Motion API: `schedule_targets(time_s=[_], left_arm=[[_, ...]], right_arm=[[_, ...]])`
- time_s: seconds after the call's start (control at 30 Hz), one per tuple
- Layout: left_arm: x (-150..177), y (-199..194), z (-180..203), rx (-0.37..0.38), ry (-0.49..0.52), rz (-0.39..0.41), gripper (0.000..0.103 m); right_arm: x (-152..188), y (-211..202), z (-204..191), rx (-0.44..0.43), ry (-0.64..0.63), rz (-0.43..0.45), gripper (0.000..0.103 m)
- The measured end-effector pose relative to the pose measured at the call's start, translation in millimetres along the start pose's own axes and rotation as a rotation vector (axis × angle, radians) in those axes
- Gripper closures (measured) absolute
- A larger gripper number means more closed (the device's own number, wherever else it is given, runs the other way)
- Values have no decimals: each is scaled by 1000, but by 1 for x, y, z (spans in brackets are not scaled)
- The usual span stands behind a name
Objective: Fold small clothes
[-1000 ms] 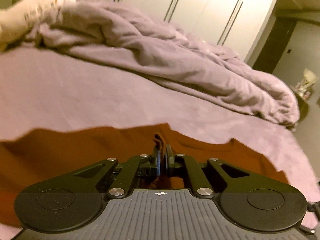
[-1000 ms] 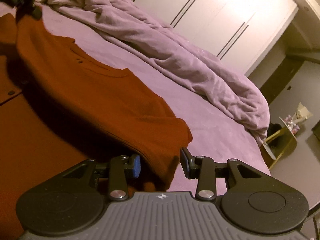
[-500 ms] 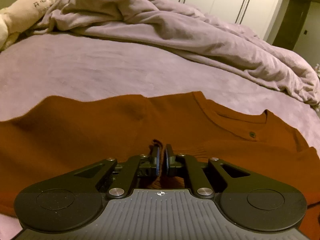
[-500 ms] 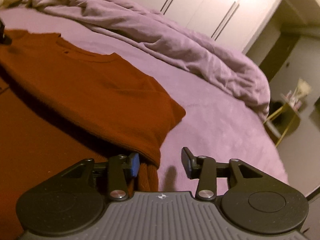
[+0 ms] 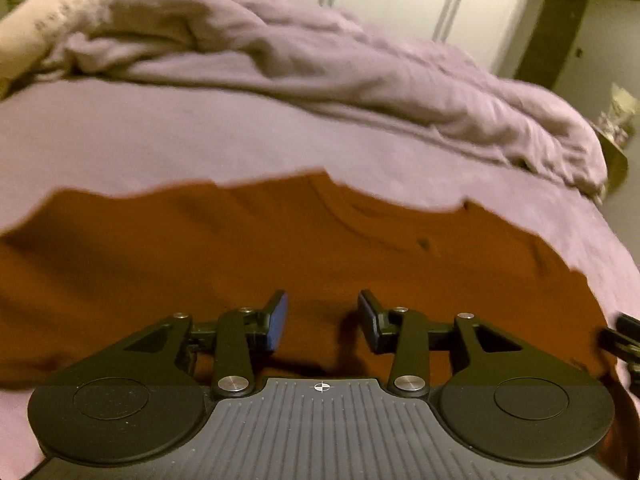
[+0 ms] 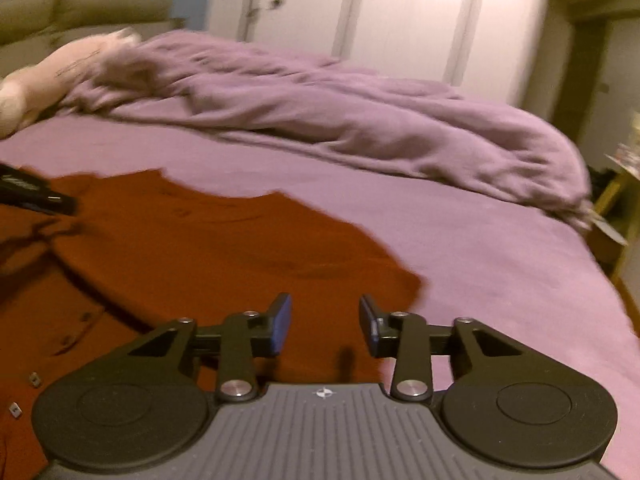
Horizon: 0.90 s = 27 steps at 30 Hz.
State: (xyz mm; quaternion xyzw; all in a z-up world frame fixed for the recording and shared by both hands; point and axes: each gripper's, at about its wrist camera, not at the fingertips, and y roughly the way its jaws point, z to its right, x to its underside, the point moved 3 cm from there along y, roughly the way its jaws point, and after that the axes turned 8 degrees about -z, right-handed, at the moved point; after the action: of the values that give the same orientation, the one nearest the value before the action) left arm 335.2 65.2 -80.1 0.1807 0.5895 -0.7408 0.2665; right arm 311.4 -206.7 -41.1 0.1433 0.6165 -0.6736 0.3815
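My left gripper (image 5: 322, 322) hangs over the rust-orange knit button-front shirt (image 5: 240, 256), jaws spread apart, nothing between the blue pads. The shirt lies flat on the purple bedsheet (image 5: 140, 132), long axis running left-right across my view, neckline pointing away toward the crumpled lilac duvet (image 5: 320, 64). My right gripper (image 6: 324, 324) is also spread wide and empty, over the shirt's right edge (image 6: 240, 248). The white wardrobe doors (image 6: 380, 12) stand behind the bed.
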Motion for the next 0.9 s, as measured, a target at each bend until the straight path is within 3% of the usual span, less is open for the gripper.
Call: schedule_targets(time_s=[0.07, 0.17, 0.27, 0.37, 0.5, 0.57, 0.73, 0.87, 0.9], left_arm=[[8, 8, 4, -16, 0, -1, 58], [10, 10, 6, -5, 18, 12, 52], [7, 9, -1, 26, -7, 7, 52], [6, 7, -7, 76, -55, 2, 45], [4, -4, -18, 117, -127, -10, 35], [6, -14, -31, 118, -166, -1, 26], [18, -31, -79, 65, -271, -30, 24], [33, -61, -133, 69, -391, -2, 21], [38, -72, -148, 35, -429, 11, 20]], right_arm=[[3, 17, -19, -15, -69, -17, 74], [17, 39, -26, 87, -150, -79, 77], [24, 40, -7, 193, -118, -80, 79], [29, 41, 9, 165, -52, -83, 78], [24, 35, -10, 223, -146, -94, 78], [25, 24, -15, 208, -138, -76, 75], [38, 20, -19, 234, -155, -57, 71], [33, 23, -20, 244, -144, -71, 70], [33, 22, -20, 242, -134, -73, 70]])
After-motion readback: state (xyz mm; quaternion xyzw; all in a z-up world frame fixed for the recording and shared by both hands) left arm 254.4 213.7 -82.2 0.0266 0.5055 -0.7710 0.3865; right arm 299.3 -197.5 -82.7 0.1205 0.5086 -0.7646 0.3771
